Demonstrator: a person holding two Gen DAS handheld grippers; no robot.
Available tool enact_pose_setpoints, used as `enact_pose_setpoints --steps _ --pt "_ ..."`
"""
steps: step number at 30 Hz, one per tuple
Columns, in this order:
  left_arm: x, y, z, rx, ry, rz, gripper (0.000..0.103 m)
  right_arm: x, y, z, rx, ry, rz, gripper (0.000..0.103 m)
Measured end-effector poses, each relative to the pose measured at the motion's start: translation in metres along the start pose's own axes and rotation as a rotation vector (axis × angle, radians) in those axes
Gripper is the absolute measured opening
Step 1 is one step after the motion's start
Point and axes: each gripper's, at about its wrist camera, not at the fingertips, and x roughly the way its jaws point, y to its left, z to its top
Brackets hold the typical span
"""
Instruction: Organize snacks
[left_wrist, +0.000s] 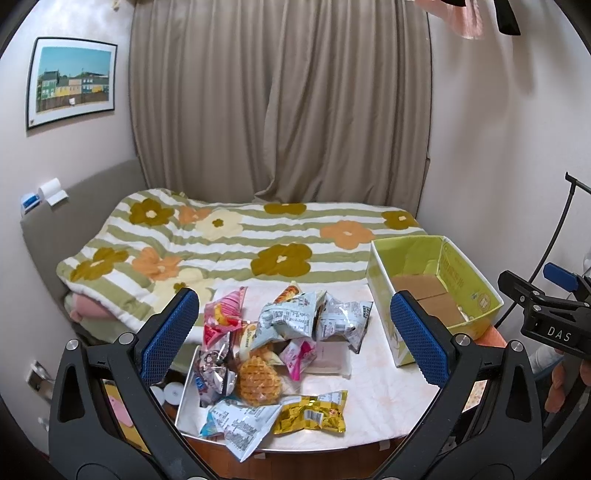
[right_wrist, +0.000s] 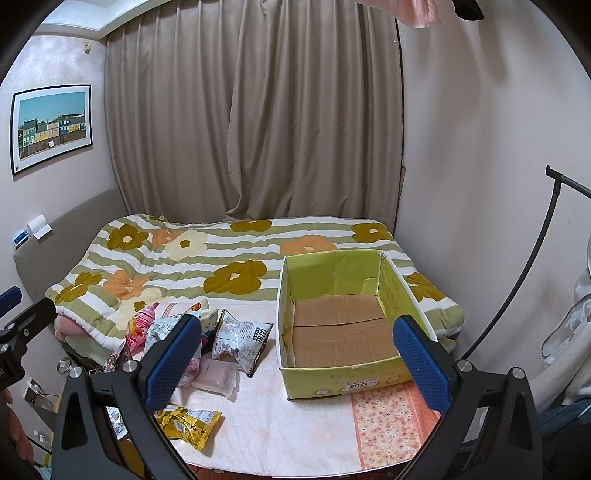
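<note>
The left gripper (left_wrist: 293, 328) hangs over the near edge of the table (left_wrist: 373, 398), its blue-padded jaws spread wide, holding and touching nothing. The right gripper (right_wrist: 297, 350) is spread just as wide and is likewise empty; its jaws frame the box (right_wrist: 332, 384).

Taking the box as landmark: it sits on the table's right part, green outside, with bare brown cardboard at the bottom. To its left lies the snack pile (left_wrist: 273, 350). Nearest the camera in that pile is a yellow packet (left_wrist: 314, 413), just beside a pale printed bag (left_wrist: 240, 428) that overhangs the table edge. Behind them a waffle (left_wrist: 258, 382) in clear wrap rests against a pink sachet (left_wrist: 297, 356) and a dark-printed wrapper (left_wrist: 214, 373). Farther back, crumpled silver bags (left_wrist: 314, 317) lean together, nearest the box of all the pile, with a pink striped bag (left_wrist: 225, 314) to their left.

Much of the pile overlaps, so the lower packets are hidden and their print is unreadable. In the right view the left jaw covers part of the pile. A flat pale pack (right_wrist: 218, 376) lies under the silver bags.

Behind box and table spreads a flowered quilt (left_wrist: 221, 243), then curtains (left_wrist: 280, 103).
</note>
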Motion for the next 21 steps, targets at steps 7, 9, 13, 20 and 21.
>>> enact_pose_setpoints --steps 7,9,13,20,21 --pt "0.0026 0.0001 -0.0012 -0.004 -0.001 -0.011 0.103 0.0002 -0.0002 -0.0004 0.002 0.001 0.002 0.103" --pt "0.0042 -0.0009 -0.0012 0.003 0.0 -0.003 0.103 0.0006 -0.0008 0.0 0.0 0.0 0.001 0.103" --pt "0.0055 -0.0019 -0.0021 0.003 -0.009 0.003 0.103 0.0006 -0.0008 0.0 0.0 0.0 0.001 0.103" --pt "0.0089 -0.0016 -0.0026 0.001 0.0 0.009 0.103 0.0012 -0.0003 0.0006 0.003 0.002 0.003 0.103" --pt "0.0086 -0.001 -0.003 -0.001 0.001 0.011 0.103 0.001 0.0001 0.0004 0.003 0.002 0.004 0.103"
